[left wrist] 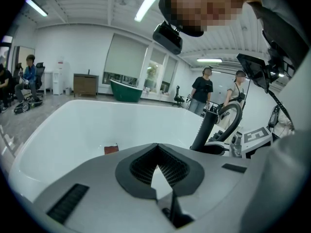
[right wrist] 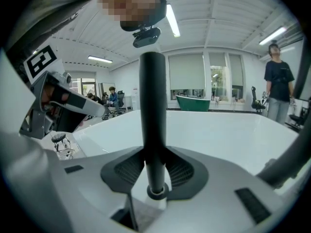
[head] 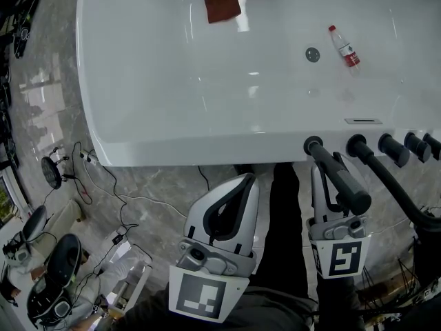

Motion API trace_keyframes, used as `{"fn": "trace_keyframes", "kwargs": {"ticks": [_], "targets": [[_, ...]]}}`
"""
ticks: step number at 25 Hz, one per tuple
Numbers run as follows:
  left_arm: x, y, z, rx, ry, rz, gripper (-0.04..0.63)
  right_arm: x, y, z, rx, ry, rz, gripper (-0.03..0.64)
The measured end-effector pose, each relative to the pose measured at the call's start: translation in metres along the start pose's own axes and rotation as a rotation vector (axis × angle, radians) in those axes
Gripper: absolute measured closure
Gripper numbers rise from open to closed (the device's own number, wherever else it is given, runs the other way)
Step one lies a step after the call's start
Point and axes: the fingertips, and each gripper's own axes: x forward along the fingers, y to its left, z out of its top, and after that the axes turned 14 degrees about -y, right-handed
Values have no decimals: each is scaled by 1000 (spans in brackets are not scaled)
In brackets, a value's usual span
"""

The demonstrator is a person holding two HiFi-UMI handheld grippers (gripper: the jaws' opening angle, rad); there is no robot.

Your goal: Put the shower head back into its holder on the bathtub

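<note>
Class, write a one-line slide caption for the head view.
Right claw grips the black shower head, tip at the white bathtub rim; left claw shut, empty.

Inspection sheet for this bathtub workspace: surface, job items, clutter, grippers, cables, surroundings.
Surface: white bathtub, glossy, drain in its bottom.
Job's things: black shower head held at the near rim, its far end by the row of black fittings; whether it sits in its holder cannot be told.
Clutter: brown cloth and red-capped plastic bottle lying in the tub.
Grippers: left gripper shut, empty, short of the tub; right gripper shut on the shower head.
Cables: black hose leading from the rim to the right; thin cables on the floor.
Surroundings: grey stone floor; people standing in the background.
</note>
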Motion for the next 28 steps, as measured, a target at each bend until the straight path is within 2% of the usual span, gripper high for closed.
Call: {"fn": "trace_keyframes", "kwargs": {"ticks": [7,14,19,23,28], "targets": [[-2,4,0,-1,-3,7,591,1,1,-21,-1,57,11,476],[-7,4,4,11,-4,-2,592,5,4,-23,-19,72,16,475],[-18,9,16,22,-1,0,592,7,7,-26,9,88,43,474],[-28,9,33,25,-16,17,591,7,8,-34,27,157,34,463],[-39,2,44,58,-21,18,592,8,12,-36,16,132,42,447]]}}
